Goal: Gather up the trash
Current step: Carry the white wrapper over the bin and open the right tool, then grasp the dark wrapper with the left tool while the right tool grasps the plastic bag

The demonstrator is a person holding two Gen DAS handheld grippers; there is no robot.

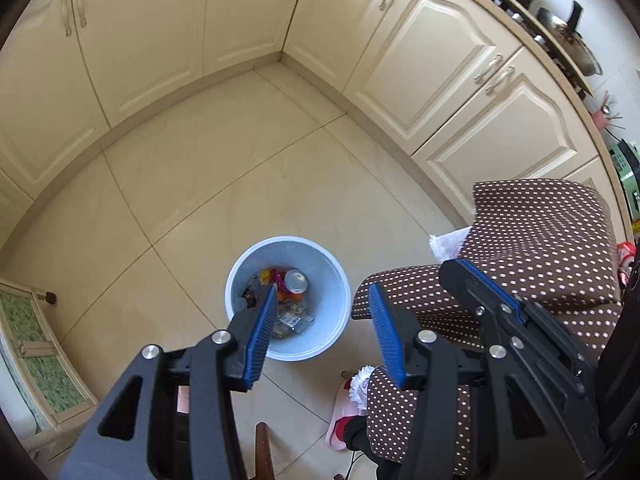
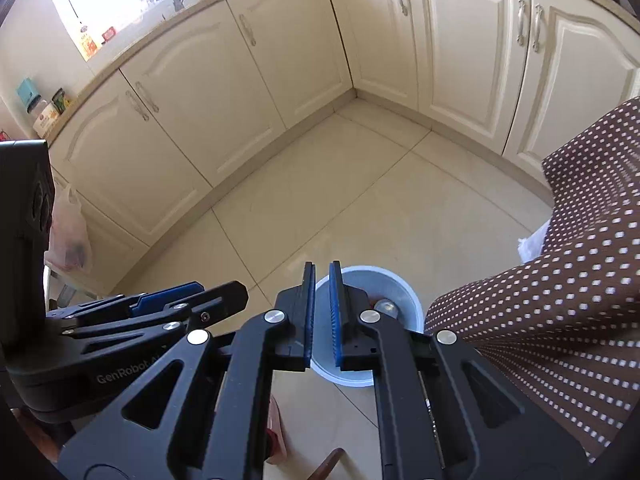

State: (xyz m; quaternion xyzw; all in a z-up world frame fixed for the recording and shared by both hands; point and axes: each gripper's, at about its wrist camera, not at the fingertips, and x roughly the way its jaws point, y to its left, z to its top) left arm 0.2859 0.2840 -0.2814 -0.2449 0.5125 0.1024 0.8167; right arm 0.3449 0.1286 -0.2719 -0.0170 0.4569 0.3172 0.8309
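Observation:
A pale blue trash bin (image 1: 247, 268) stands on the tiled floor, holding a drink can (image 1: 296, 280) and several crumpled wrappers (image 1: 290, 320). My left gripper (image 1: 323, 288) hovers above it, open, with nothing between its blue pads. In the left wrist view my right gripper (image 1: 456, 268) shows side-on at the right, beside the bin. The right wrist view has the right gripper (image 2: 322, 265) shut and empty, over the bin (image 2: 404, 292), where the can (image 2: 386, 306) peeks out. My left gripper (image 2: 224, 292) lies at the left of that view.
Cream cabinets (image 1: 152, 40) wrap the floor corner beyond the bin. A person's brown polka-dot garment (image 1: 540, 240) hangs right of the bin, with a pink slipper (image 1: 340, 428) below. A green-panelled piece of furniture (image 1: 28, 340) stands left; a plastic bag (image 2: 68, 232) hangs there.

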